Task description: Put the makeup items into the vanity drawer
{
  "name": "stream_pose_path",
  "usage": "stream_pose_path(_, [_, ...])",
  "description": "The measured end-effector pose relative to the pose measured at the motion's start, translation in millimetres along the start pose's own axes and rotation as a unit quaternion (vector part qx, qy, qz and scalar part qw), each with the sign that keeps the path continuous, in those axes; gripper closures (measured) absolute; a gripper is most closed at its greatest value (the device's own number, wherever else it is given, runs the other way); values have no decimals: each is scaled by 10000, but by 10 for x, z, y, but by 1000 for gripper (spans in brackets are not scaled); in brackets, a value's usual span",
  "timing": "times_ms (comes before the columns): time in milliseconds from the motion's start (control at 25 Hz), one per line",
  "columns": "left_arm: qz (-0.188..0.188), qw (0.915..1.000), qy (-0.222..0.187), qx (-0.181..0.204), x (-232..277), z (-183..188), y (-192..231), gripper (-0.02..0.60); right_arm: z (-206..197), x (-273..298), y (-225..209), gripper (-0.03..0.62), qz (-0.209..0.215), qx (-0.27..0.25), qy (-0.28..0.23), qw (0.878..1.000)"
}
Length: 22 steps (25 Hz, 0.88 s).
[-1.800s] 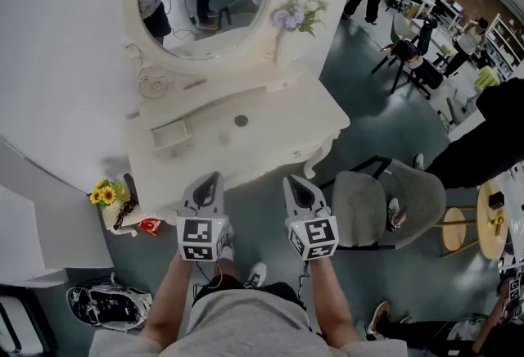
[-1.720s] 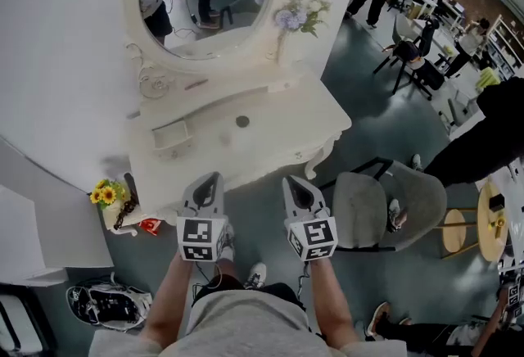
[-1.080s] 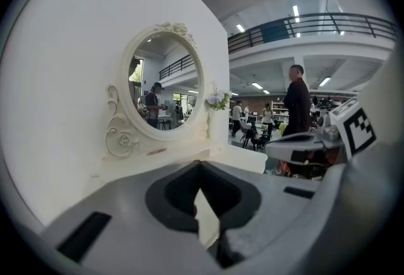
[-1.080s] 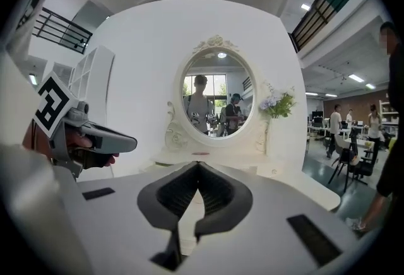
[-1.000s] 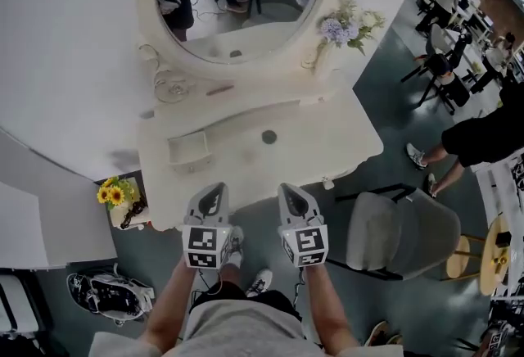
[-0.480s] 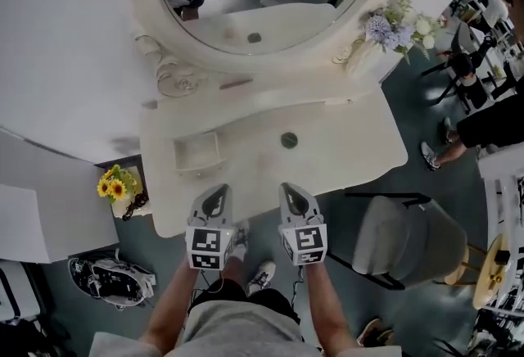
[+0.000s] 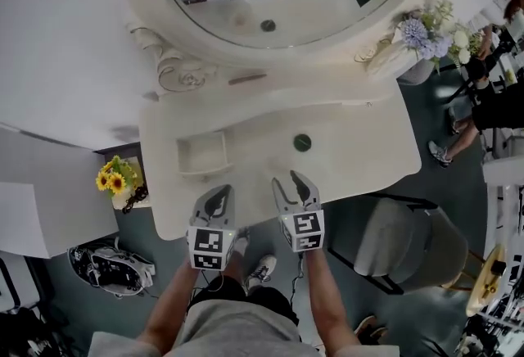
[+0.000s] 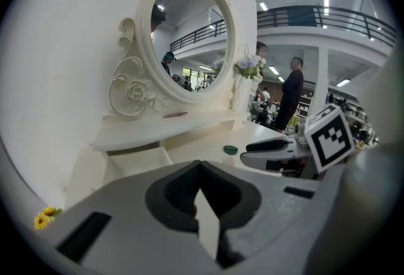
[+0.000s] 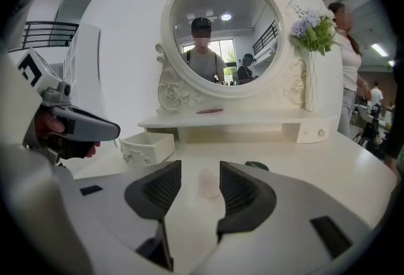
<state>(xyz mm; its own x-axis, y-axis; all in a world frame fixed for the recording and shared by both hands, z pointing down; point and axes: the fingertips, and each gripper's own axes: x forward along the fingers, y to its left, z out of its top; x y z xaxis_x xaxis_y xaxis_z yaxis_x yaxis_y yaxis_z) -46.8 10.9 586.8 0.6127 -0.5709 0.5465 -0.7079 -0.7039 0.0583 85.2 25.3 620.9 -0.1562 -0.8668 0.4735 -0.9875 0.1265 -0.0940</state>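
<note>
The left gripper [image 8: 201,171] has its jaws pressed together, empty. The right gripper [image 9: 200,178] stands fairly wide, its jaws having just been opening, with nothing between them. Both hover at the table's [image 7: 360,152] near edge. A green round item [image 7: 303,142] lies mid-table, right of the open drawer [image 7: 203,173]. A pale pink item [image 9: 207,183] lies nearer, and a reddish stick [image 7: 247,79] lies on the far shelf [image 7: 327,85].
</note>
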Motion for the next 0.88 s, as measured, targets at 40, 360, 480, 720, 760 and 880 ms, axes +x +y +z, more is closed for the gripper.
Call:
stream_pose_path(40, [7,10000,12,-4,20,-12,19,581,-35,61,-19,411,-8,-5,60,10000])
stream_pose_path(360, [9,9998,199,-74,142,-87,139,581,-282,392,-121,410,-70,-74,404,9991])
stream_pose_path(480, [12,9997,227,-95,167,-77,171,581,-320,442,-128,417,-88,-63,549,9984])
stream_pose_path(720, [79,9996,225,-122,176,-80,234,581,-313,476,-151,476,-122,-93,609,9980])
stream_pose_path(760, [87,9997,216,-120,172,-68,240,581,-296,476,-155,480,-133,-87,603,9981])
stream_pose_path(880, [135,9997,146,-132,152,-34,268,581,-211,447,-152,489,-159,-127,526,9984])
